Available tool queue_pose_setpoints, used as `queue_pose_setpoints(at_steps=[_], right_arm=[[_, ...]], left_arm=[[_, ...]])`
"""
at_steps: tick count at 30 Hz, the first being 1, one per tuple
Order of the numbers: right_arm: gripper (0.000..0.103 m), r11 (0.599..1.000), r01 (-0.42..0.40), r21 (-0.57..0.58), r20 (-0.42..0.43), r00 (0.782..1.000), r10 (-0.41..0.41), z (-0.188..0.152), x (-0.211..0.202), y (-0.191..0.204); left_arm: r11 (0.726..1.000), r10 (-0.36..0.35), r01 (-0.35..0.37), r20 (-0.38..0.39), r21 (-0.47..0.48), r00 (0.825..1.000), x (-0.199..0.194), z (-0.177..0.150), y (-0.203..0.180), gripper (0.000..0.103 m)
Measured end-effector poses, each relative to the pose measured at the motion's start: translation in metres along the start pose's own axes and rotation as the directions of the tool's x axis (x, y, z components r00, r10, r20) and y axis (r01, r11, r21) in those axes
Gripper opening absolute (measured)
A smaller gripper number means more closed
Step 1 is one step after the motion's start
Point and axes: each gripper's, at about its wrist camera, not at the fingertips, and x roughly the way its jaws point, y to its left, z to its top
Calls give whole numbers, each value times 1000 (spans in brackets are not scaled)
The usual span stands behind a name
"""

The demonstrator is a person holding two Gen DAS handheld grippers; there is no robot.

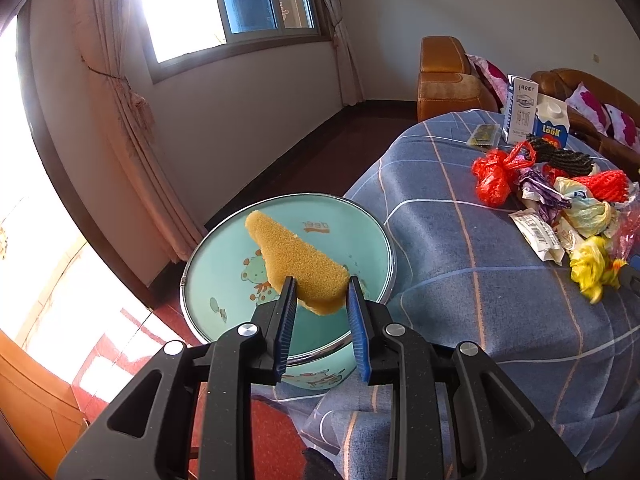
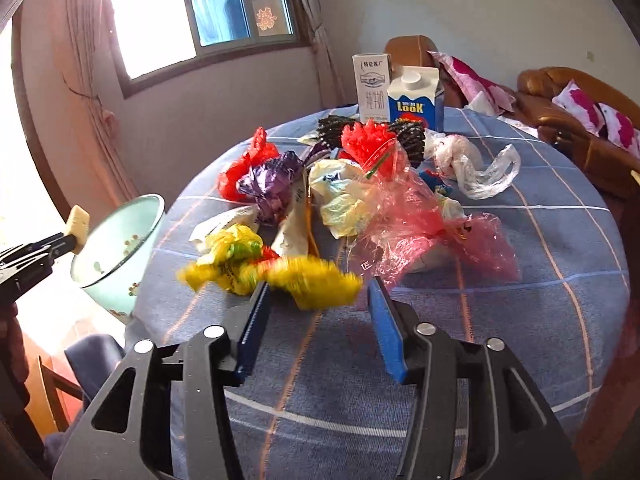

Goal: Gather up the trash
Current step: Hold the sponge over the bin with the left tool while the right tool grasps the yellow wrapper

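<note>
My left gripper (image 1: 322, 282) is shut on a yellow sponge (image 1: 292, 256) and holds it over the mouth of a light green bin (image 1: 208, 264) beside the table. In the right wrist view the bin (image 2: 116, 240) and the sponge (image 2: 79, 222) show at the left edge. My right gripper (image 2: 318, 286) is open, its jaws on either side of a blurred yellow plastic bag (image 2: 308, 280) on the table. A pile of trash lies beyond: a red bag (image 2: 244, 164), a purple wrapper (image 2: 272, 184), a pink bag (image 2: 424, 220) and a clear bag (image 2: 476, 168).
The round table (image 2: 520, 320) has a blue checked cloth. Two milk cartons (image 2: 416, 100) stand at its far side. A brown sofa (image 2: 560, 120) with pink cushions is behind. A window and curtains are at the back left.
</note>
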Motion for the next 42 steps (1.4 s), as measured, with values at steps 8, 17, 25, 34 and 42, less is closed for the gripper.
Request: queue_pose_setpoints(at_steps=[8, 17, 25, 34, 42], right_arm=[[51, 996, -41, 82, 4, 999, 41, 2, 0, -10], [31, 998, -58, 34, -40, 997, 59, -1, 13, 1], [9, 997, -70, 22, -49, 996, 71, -4, 14, 9], [33, 996, -50, 68, 22, 999, 49, 6, -1, -6], [26, 993, -68, 92, -64, 995, 74, 0, 21, -13]], left_arm=[[1000, -5, 5, -6, 4, 1000, 3, -1, -3, 26], [1000, -3, 3, -7, 7, 1000, 2, -1, -2, 26], [1000, 0, 0, 4, 0, 1000, -2, 1, 1, 26], [1000, -2, 2, -2, 3, 1000, 0, 0, 0, 26], [1000, -3, 3, -4, 5, 1000, 0, 0, 0, 26]])
